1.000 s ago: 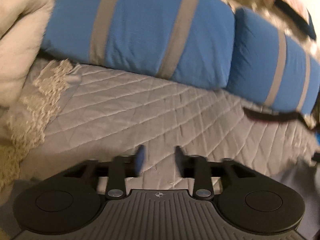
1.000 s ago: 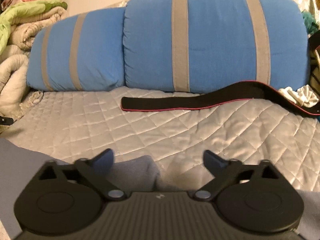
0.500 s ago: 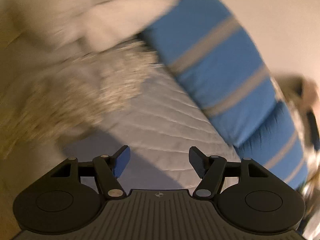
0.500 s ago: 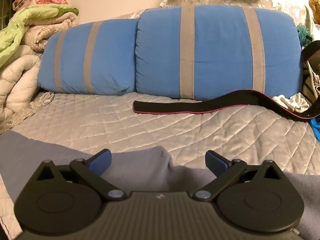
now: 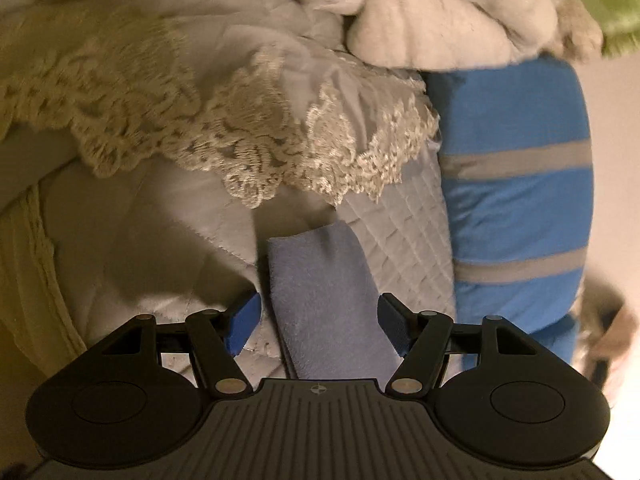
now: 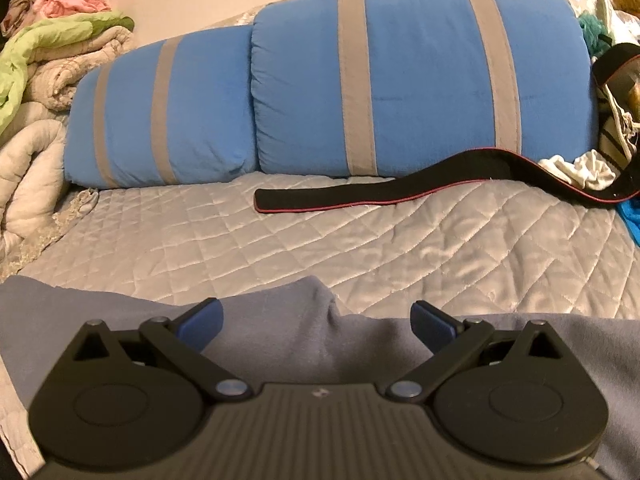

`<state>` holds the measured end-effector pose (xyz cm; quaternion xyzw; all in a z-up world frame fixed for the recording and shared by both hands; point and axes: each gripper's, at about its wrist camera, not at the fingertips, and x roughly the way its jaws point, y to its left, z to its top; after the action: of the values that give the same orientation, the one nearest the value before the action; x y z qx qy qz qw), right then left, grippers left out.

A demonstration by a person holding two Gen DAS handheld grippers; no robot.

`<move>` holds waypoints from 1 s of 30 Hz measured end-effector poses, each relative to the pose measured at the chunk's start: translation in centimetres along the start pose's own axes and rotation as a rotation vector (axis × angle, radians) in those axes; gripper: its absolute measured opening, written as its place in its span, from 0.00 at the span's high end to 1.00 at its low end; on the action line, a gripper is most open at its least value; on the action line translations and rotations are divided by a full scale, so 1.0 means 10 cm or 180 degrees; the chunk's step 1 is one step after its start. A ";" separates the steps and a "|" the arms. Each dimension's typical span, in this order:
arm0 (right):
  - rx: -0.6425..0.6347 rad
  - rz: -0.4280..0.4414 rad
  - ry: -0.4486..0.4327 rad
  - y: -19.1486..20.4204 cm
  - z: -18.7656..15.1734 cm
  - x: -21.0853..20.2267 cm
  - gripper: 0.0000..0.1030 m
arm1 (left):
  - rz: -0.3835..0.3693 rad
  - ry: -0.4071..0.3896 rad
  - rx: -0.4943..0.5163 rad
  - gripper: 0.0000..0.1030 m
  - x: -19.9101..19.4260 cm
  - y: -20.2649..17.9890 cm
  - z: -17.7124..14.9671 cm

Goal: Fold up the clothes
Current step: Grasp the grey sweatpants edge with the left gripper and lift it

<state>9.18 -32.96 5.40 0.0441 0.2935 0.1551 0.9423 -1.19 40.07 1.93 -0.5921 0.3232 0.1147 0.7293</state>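
Grey-blue fleece garment (image 6: 304,332) lies flat on the quilted bed cover (image 6: 360,240), near edge of the bed, under both grippers.

Left gripper (image 5: 320,322): fingers spread wide, holding nothing. A narrow end of the garment (image 5: 324,292), possibly a sleeve or corner, sits right between them, pointing toward the lace-trimmed blanket (image 5: 256,148) and the blue striped pillow (image 5: 516,208). Contact with the cloth: can't tell.

Right gripper (image 6: 316,326): fingers also spread, empty. A raised pucker along the garment's far edge sits in the gap.

Beyond that: black strap with red edging (image 6: 360,198) further back on the bed cover in front of the pillows, well apart from the garment.

Step, my read: lining up grasps before a fold, fold itself not started. Next move calls for both sets of fingers to drop and pinch the cloth edge only, not the quilting underneath, then lift together so the fleece doesn't bunch.
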 end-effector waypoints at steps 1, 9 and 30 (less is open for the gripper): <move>0.0008 -0.0006 0.0009 0.00 0.00 0.00 0.00 | -0.0020 0.0015 -0.0024 0.38 0.01 0.01 0.00; 0.0058 -0.0034 0.0107 0.01 0.01 0.04 0.00 | -0.0495 0.0225 -0.0480 0.38 0.27 0.18 0.02; 0.0186 0.0112 -0.0220 0.07 -0.03 -0.29 0.00 | -0.0378 -0.0065 0.1814 0.96 -0.12 -1.48 -0.84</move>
<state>6.56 -33.21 6.83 0.0821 0.2643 0.1614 0.9473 3.18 28.39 13.58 -0.3800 0.2997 -0.0176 0.8749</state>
